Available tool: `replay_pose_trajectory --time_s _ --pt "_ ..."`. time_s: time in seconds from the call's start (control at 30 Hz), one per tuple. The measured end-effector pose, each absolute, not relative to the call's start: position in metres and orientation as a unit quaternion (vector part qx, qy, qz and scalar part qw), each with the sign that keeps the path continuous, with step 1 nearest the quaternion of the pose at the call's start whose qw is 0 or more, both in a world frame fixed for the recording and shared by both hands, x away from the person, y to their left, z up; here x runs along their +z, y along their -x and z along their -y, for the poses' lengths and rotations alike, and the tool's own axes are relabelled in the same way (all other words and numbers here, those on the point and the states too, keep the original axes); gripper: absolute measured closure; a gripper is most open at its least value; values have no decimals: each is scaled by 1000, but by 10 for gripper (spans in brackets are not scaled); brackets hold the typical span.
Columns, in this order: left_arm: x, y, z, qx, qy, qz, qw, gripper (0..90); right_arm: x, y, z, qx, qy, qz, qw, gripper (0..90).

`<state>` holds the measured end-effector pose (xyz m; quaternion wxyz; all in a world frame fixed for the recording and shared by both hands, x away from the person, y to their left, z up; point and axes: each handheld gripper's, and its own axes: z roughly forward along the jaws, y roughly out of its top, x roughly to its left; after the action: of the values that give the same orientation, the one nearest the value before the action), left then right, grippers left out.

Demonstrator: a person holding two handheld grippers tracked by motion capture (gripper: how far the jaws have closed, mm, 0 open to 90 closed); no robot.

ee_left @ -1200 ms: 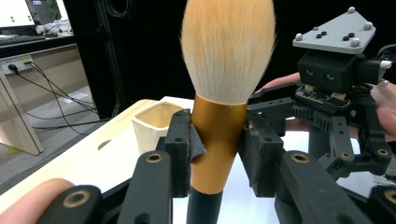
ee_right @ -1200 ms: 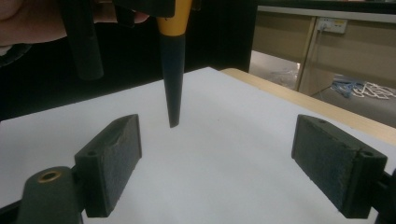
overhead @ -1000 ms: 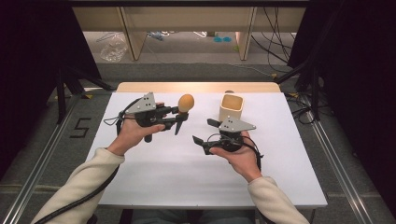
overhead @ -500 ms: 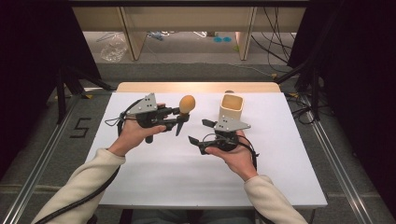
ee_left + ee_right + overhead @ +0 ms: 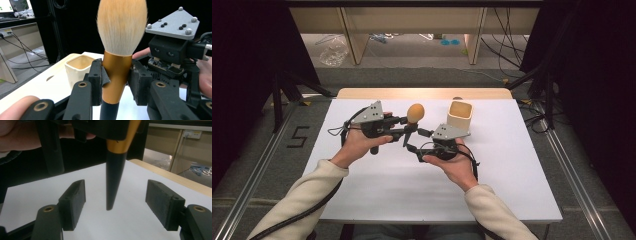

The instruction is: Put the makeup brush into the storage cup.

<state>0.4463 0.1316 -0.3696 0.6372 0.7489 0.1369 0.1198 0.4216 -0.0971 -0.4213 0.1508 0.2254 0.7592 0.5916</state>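
- Our left gripper (image 5: 117, 82) was clamped on the gold ferrule of the fluffy orange-bristled makeup brush (image 5: 121, 32), held upright above the white table (image 5: 377, 190).
- Our right gripper (image 5: 120, 205) had just been closing, pads apart around the brush's black handle tip, not touching.
- Cream square ceramic cup (image 5: 460, 114) sat just behind.

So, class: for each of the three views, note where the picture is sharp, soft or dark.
High view: even light on the white table, dark at both sides. Left gripper view: the brush is sharp, the cup behind it a little soft. Right gripper view: dim overall, the brush handle's tip reads clearly, the background is soft.
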Motion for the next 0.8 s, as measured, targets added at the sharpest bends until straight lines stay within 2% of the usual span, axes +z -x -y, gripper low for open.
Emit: replay_pose_trajectory --time_s 0.27,0.3,0.43,0.67,0.8 --pt "-370 -446 -131 116 -747 -141 639 664 -421 -421 90 601 -224 -751 158 412" --pt "-370 -446 -130 115 -746 -140 640 664 -420 -421 90 599 -226 -750 169 422" --pt "-370 -446 -129 115 -746 -140 641 664 -420 -422 88 599 -220 -751 171 477" --pt "-370 -446 -130 110 -744 -143 644 665 -419 -422 84 605 -212 -745 183 624" --pt "-371 -446 -128 105 -745 -142 643 664 -420 -421 84 608 -211 -743 187 657"
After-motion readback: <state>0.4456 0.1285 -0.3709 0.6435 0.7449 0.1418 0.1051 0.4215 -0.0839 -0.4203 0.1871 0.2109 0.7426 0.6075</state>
